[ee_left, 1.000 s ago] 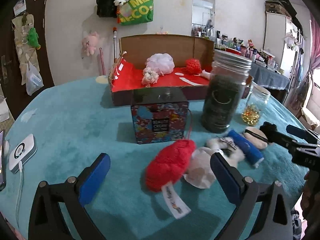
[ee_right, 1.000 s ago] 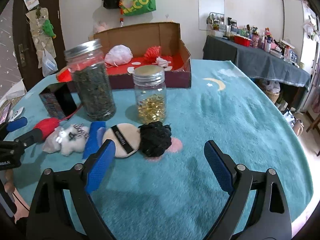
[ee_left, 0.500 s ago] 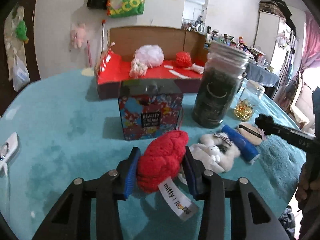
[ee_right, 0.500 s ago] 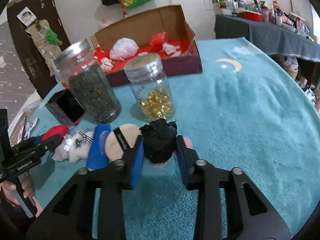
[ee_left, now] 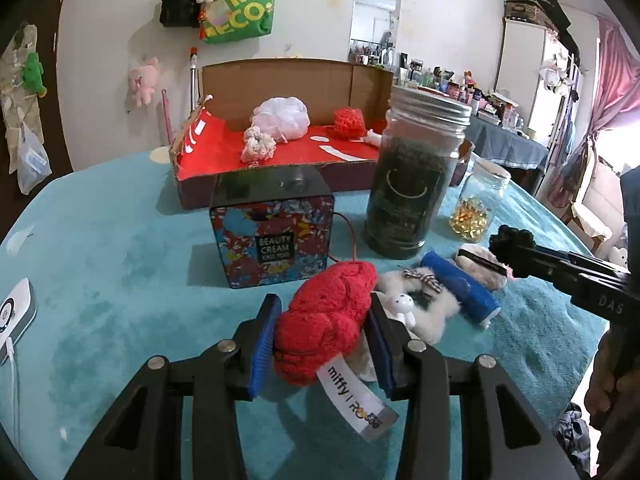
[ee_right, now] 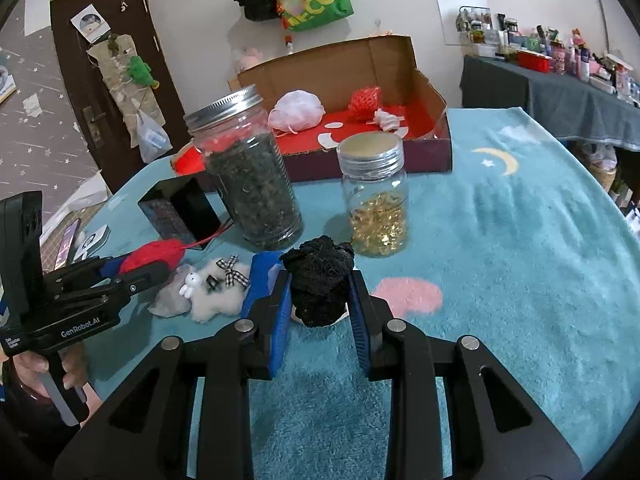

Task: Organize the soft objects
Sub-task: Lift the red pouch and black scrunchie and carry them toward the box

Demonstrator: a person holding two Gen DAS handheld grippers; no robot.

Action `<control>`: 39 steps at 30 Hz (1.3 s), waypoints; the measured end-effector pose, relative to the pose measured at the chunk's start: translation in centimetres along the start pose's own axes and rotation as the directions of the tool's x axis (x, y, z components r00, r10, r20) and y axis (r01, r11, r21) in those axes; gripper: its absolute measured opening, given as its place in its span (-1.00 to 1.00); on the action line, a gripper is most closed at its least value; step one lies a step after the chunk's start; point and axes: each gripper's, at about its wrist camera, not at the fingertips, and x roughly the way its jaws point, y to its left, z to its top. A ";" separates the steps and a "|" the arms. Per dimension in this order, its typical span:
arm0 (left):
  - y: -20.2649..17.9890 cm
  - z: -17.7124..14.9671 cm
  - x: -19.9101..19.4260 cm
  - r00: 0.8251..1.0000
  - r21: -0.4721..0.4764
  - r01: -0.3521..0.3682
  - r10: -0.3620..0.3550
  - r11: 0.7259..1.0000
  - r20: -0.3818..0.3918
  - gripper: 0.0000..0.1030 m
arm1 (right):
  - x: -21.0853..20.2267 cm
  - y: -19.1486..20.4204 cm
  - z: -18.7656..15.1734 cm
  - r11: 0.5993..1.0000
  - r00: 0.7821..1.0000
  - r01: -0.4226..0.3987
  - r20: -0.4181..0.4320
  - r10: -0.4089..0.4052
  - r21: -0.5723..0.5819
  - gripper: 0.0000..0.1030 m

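Note:
My left gripper (ee_left: 323, 308) is shut on a red knitted plush (ee_left: 332, 292) with a white "miffy" label, low over the teal table cover. My right gripper (ee_right: 319, 280) is shut on a black frilly scrunchie (ee_right: 316, 260). Between the two lie a white fluffy clip with a checked bow (ee_left: 416, 296), a blue roll (ee_left: 460, 284) and a round powder puff (ee_left: 480, 264). The open cardboard box (ee_left: 224, 152) with red lining stands at the back. It holds a white mesh pouf (ee_left: 284, 116), a red pouf (ee_left: 348, 120) and a white scrunchie (ee_left: 258, 148).
A tall jar of dark leaves (ee_left: 412, 184) and a small jar of golden capsules (ee_left: 476, 208) stand between the soft things and the box. A patterned "Beauty Cream" tin (ee_left: 272, 236) sits in front of the box. A white device (ee_left: 16, 312) lies at the table's left edge.
Both grippers went from wide open to shut: the left closed on the red plush, the right on the black scrunchie. Both views now sit closer to these objects.

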 end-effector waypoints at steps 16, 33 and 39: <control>4.1 -0.1 -0.3 0.997 -0.054 -0.066 0.065 0.996 -0.031 -0.14 | -0.5 -2.7 0.3 0.998 0.999 0.039 -0.014 -0.039 0.050 -0.49; 10.0 0.9 0.6 0.988 -0.001 -0.118 0.118 0.993 -0.104 -0.14 | 0.5 -5.7 2.6 0.999 0.997 0.040 -0.071 -0.038 0.033 -0.49; 10.7 1.9 1.2 0.992 0.040 -0.066 0.070 0.997 -0.108 -0.14 | 1.2 -6.7 4.0 1.000 0.995 0.024 -0.098 -0.022 0.019 -0.49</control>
